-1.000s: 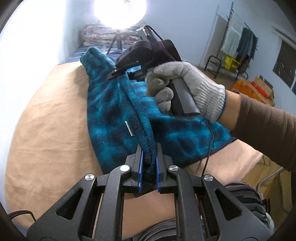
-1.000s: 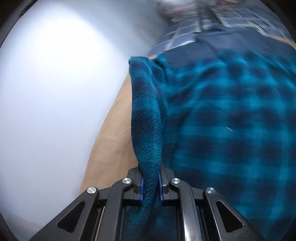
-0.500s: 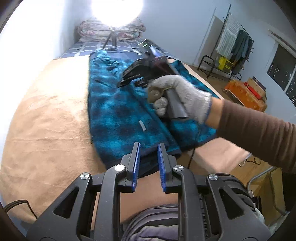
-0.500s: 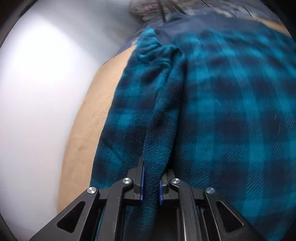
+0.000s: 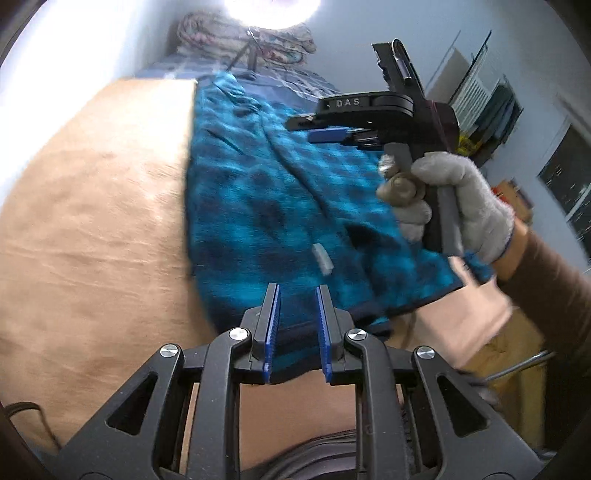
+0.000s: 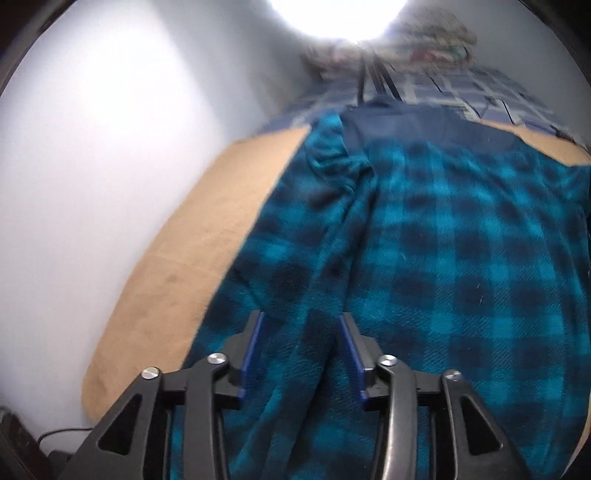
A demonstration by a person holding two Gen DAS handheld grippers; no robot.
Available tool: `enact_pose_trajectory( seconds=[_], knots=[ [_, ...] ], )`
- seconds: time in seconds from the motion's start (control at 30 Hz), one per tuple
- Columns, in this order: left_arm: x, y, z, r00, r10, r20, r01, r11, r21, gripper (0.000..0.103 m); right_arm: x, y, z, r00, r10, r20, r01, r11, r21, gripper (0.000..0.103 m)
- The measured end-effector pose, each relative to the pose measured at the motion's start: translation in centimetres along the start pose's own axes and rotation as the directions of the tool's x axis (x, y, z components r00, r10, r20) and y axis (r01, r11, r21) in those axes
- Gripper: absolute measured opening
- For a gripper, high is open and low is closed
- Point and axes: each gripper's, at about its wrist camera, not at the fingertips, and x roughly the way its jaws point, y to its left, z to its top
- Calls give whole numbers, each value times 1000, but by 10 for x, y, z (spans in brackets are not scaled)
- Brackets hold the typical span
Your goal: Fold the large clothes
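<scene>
A teal and dark blue plaid fleece garment (image 5: 266, 206) lies spread lengthwise on the tan bed cover (image 5: 92, 221). A long flap is folded over its middle. My left gripper (image 5: 296, 295) hovers at the garment's near hem. Its jaws are opening; the hem shows between them and the pads do not press it. A gloved hand (image 5: 454, 199) holds my right gripper (image 5: 306, 129) above the garment's right half. In the right wrist view the right gripper (image 6: 301, 321) is also opening. The ridge of the plaid garment (image 6: 443, 277) lies loose under the gap.
A white wall (image 6: 92, 184) borders the bed on the left. A bright lamp on a tripod (image 5: 251, 55) and a bundled quilt (image 5: 207, 33) stand at the far end. A clothes rack (image 5: 491, 110) and orange boxes (image 5: 513, 192) are on the right, beyond the bed edge.
Both grippers held the raised fleece fold a second ago; both have let go. The fold now lies flat on the garment. The right gripper has lifted up and away from it.
</scene>
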Motion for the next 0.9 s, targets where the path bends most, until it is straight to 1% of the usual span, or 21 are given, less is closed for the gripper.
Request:
enact_pose_trajectory(
  seconds=[0.03, 0.1, 0.17, 0.2, 0.23, 0.3, 0.33, 0.4, 0.43, 0.47, 0.5, 0.53, 0.57, 0.67, 0.73, 0.77, 0.8, 0.83, 0.9],
  knots=[
    [1, -3, 1, 1000, -13, -2, 13, 1000, -3, 39, -3, -2, 4, 1000, 13, -11, -13, 1000, -8, 45],
    [6, -11, 3, 1000, -29, -3, 29, 999, 16, 60, 2, -4, 11, 1000, 7, -31, -8, 1000, -22, 45],
    [15, -22, 5, 1000, 2, -22, 0, 998, 67, 60, 7, -5, 18, 999, -6, -42, 5, 1000, -24, 46],
    [23, -26, 5, 999, 25, -42, -21, 995, 98, 57, 13, -7, 22, 999, -3, -49, 3, 1000, -18, 54],
    [28, -28, 5, 998, 29, -55, -22, 993, 116, 46, 23, -13, 30, 998, 8, -58, -8, 1000, -3, 60],
    [42, -29, 5, 995, 8, -98, 5, 992, 128, 34, 31, -18, 38, 998, 10, -59, -9, 1000, 22, 61],
    [47, -31, 5, 994, -10, -112, 24, 991, 128, 32, 36, -18, 44, 999, -5, -53, 6, 1000, 24, 60],
    [58, -34, 6, 988, -41, -149, 63, 988, 144, 32, 42, -16, 52, 999, -27, -38, 27, 1000, 7, 60],
    [64, -35, 6, 984, -52, -171, 79, 985, 155, 32, 44, -13, 55, 999, -32, -29, 31, 999, -5, 54],
    [71, -37, 5, 979, -59, -193, 92, 982, 166, 32, 48, -9, 60, 999, -34, -23, 33, 999, -26, 50],
    [76, -39, 4, 977, -57, -206, 94, 981, 172, 32, 53, -5, 63, 999, -34, -19, 33, 998, -49, 46],
    [83, -40, 2, 972, -59, -226, 100, 980, 175, 32, 57, -2, 66, 999, -34, -16, 33, 997, -66, 44],
    [88, -39, 1, 966, -65, -249, 110, 979, 172, 32, 64, 1, 69, 999, -39, -13, 37, 996, -84, 43],
    [94, -35, -1, 958, -92, -270, 135, 980, 146, 32, 85, 1, 73, 999, -49, -18, 47, 994, -102, 42],
    [96, -33, -1, 956, -101, -277, 141, 982, 129, 32, 104, -8, 73, 993, -112, -44, 108, 990, -96, 41],
    [96, -33, -1, 956, -101, -275, 141, 982, 130, 32, 118, -17, 71, 982, -168, -86, 161, 983, -82, 39],
    [94, -35, -2, 959, -93, -268, 134, 981, 140, 32, 128, -26, 68, 978, -170, -119, 164, 985, -59, 38],
    [90, -38, -2, 963, -82, -256, 126, 980, 157, 32, 126, -29, 67, 984, -150, -96, 147, 988, -39, 38],
    [81, -43, -1, 974, -50, -219, 93, 978, 187, 32, 116, -32, 69, 990, -117, -83, 119, 993, 15, 38]
  ],
)
